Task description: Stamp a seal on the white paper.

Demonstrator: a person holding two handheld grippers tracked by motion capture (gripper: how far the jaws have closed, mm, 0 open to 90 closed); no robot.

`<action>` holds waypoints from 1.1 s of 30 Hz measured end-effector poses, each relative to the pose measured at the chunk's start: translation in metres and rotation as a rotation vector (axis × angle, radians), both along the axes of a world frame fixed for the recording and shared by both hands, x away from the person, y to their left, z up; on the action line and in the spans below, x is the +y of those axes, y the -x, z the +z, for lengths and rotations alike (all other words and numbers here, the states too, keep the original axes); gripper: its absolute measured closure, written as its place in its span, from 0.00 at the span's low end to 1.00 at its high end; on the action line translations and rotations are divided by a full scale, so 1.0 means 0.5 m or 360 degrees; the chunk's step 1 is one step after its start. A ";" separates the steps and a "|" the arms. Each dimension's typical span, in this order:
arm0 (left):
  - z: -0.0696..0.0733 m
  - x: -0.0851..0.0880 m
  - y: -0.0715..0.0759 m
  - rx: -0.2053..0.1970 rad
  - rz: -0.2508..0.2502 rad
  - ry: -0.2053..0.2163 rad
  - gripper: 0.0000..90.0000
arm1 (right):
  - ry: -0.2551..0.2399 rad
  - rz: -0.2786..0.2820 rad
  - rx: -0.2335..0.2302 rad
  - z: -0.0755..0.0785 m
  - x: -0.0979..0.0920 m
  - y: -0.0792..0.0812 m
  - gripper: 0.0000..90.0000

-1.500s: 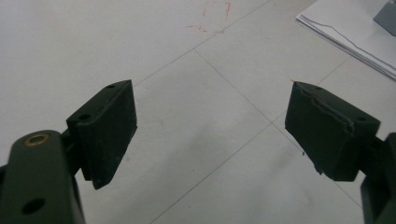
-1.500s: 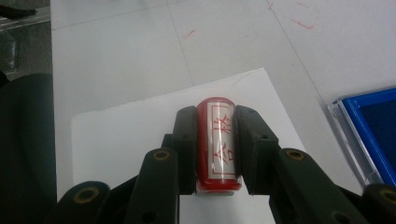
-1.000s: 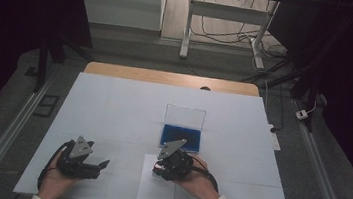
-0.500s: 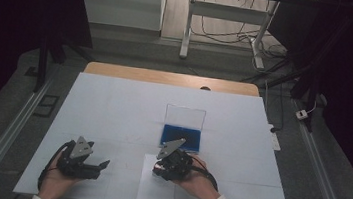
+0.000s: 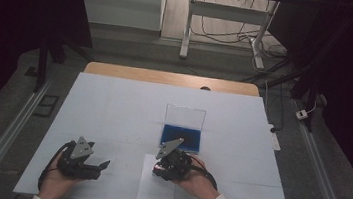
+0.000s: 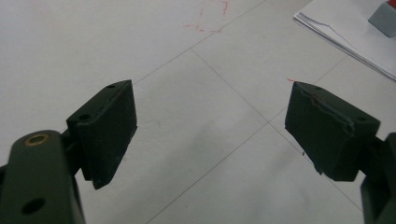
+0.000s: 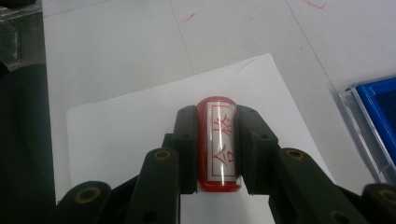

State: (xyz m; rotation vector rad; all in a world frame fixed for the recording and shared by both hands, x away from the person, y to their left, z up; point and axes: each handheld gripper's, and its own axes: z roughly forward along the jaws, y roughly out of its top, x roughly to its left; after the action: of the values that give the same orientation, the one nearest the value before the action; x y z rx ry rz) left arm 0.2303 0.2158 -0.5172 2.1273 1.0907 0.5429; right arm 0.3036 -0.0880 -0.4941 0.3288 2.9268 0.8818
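So the whole thing plays out on a big white surface, with a sheet of paper near the front edge and an open ink pad case with a blue pad and a clear lid standing up, just beyond the paper. The right gripper sits over the top end of that paper, and its jaws are clenched on a red stamp, a little cylinder with a white label and red characters on it. In the right gripper view the stamp's long axis runs straight out along the jaws, the paper lies right underneath and ahead, and the blue pad is off toward the right edge, so my guess is the next bit is either a dip to that side or a press down onto the sheet. The left gripper is parked well off to the left with its jaws spread wide and nothing between them, so the right hand is clearly the closer one. Can't make out the stamp's printing face from any angle, and in the high view the stamp is barely a red speck.
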 end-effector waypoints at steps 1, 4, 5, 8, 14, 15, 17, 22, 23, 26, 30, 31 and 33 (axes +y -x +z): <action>0.000 -0.001 0.000 0.0000 0.0000 0.0000 0.19 | -0.0004 0.0002 -0.0006 -0.001 -0.002 0.001 0.78; 0.001 -0.001 0.000 0.0004 -0.0007 0.0002 0.19 | -0.0014 -0.0001 0.0002 -0.002 -0.002 0.000 0.78; 0.000 -0.002 0.000 0.0004 -0.0005 0.0002 0.19 | -0.0013 -0.0001 0.0002 -0.002 -0.002 0.000 0.78; 0.001 -0.002 0.000 0.0003 -0.0003 -0.0002 0.19 | -0.0013 0.0005 0.0004 -0.002 -0.004 -0.001 0.78; -0.001 -0.002 -0.001 0.0008 -0.0001 0.0000 0.19 | -0.0026 0.0011 -0.0009 -0.004 -0.004 -0.001 0.78; 0.000 -0.002 -0.001 0.0008 -0.0001 0.0000 0.19 | -0.0024 0.0016 -0.0015 -0.004 -0.004 -0.001 0.78; 0.000 -0.002 -0.001 0.0007 -0.0001 0.0000 0.19 | -0.0025 0.0017 -0.0016 -0.004 -0.005 -0.001 0.78; 0.000 -0.001 0.000 0.0005 0.0001 -0.0002 0.19 | -0.0033 0.0010 -0.0007 -0.005 -0.007 0.000 0.78; 0.000 -0.001 0.000 0.0005 0.0002 -0.0002 0.19 | -0.0038 0.0008 -0.0005 -0.005 -0.007 0.000 0.78; 0.000 -0.001 -0.001 0.0004 0.0001 -0.0002 0.19 | -0.0040 0.0009 -0.0012 -0.006 -0.007 0.001 0.78; 0.000 -0.002 0.000 0.0003 0.0001 0.0000 0.19 | -0.0049 0.0006 -0.0004 -0.006 -0.008 0.001 0.78; 0.000 -0.001 0.000 0.0003 -0.0003 0.0000 0.19 | -0.0053 0.0012 -0.0012 -0.007 -0.008 0.001 0.78; 0.000 -0.001 -0.001 -0.0001 0.0004 0.0001 0.19 | -0.0050 0.0007 -0.0005 -0.006 -0.008 0.001 0.78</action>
State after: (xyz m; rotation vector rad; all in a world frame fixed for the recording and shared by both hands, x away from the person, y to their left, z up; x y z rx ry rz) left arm 0.2306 0.2156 -0.5171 2.1256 1.0929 0.5441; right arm 0.3031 -0.0921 -0.4973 0.3232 2.9144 0.9289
